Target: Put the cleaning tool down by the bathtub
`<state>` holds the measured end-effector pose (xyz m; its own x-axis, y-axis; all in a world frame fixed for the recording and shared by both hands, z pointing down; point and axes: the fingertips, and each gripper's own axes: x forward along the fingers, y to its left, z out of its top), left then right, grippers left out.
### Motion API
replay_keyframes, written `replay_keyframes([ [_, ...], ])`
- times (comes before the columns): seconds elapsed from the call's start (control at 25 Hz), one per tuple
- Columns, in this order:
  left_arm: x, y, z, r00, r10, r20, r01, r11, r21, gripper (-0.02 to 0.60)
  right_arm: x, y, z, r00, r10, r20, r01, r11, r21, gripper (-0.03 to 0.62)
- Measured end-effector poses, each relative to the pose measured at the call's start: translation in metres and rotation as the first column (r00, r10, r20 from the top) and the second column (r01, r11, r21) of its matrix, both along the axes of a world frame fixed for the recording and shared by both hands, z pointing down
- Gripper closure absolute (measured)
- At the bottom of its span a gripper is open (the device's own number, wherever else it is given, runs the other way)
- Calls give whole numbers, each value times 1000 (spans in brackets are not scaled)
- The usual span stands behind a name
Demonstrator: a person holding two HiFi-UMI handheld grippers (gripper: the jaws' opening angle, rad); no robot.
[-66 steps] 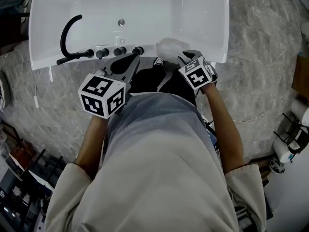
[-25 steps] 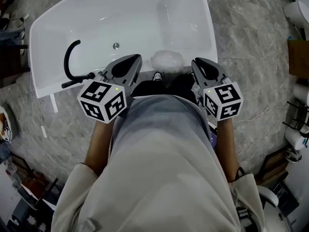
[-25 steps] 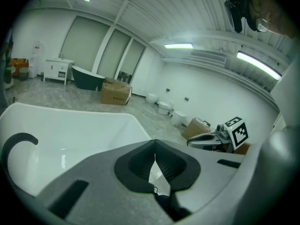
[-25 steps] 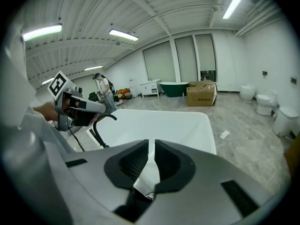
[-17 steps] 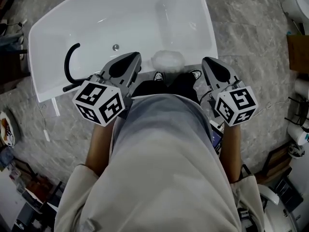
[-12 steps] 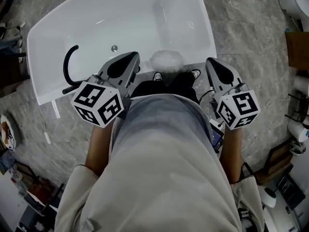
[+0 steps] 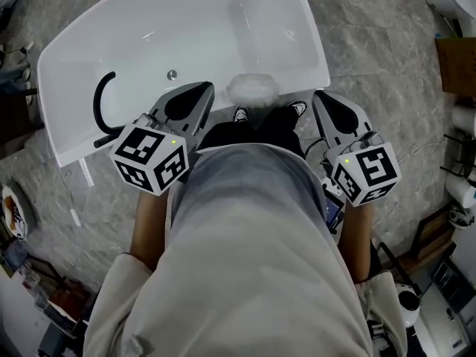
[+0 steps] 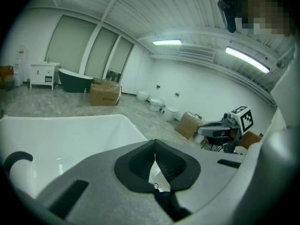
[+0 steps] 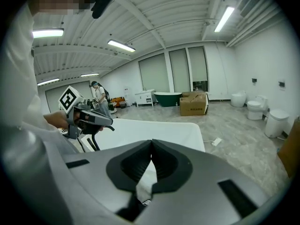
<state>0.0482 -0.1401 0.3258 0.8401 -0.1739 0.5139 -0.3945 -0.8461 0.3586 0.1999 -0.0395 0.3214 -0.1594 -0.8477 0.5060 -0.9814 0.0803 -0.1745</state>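
Cleaning tool [image 7: 251, 89]: one, a pale fluffy pad, at the near rim of the bathtub [image 7: 223, 21]; whether it sits on the rim or just inside, cannot tell. No gripper touches it. It lies between the tips of the two grippers, nearer the left gripper [image 7: 202, 88] than the right gripper [image 7: 320, 95]. Left fingers [image 8: 176, 165]: pressed together, nothing between them. Right fingers [image 9: 166, 165]: likewise pressed together, nothing between them. Both grippers are held over the tub's near edge, pointing forward and down, one either side of the person's body. Bathtub: one, white, on a grey marbled floor [image 7: 372, 65]. Inside the tub: one curved black hose [image 7: 95, 103] at the left end and one round drain [image 7: 172, 74]. Two shoe tips [image 7: 241, 114] show just below the cleaning tool.
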Motion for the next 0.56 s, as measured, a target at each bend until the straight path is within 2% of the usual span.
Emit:
replay_keyframes([
  [0.12, 1, 8, 8, 997, 64, 37, -64, 998, 9, 577, -4, 3, 2, 1000, 4, -10, -4, 1000, -14, 583],
  [0.28, 4, 29, 17, 978, 202, 50, -200, 979, -44, 577, -12, 5, -2, 1000, -3, 7, 3, 1000, -18, 583],
  [0.56, 8, 49, 29, 947, 299, 115, -298, 954, -23, 577, -17, 7, -2, 1000, -12, 18, 13, 999, -42, 582],
])
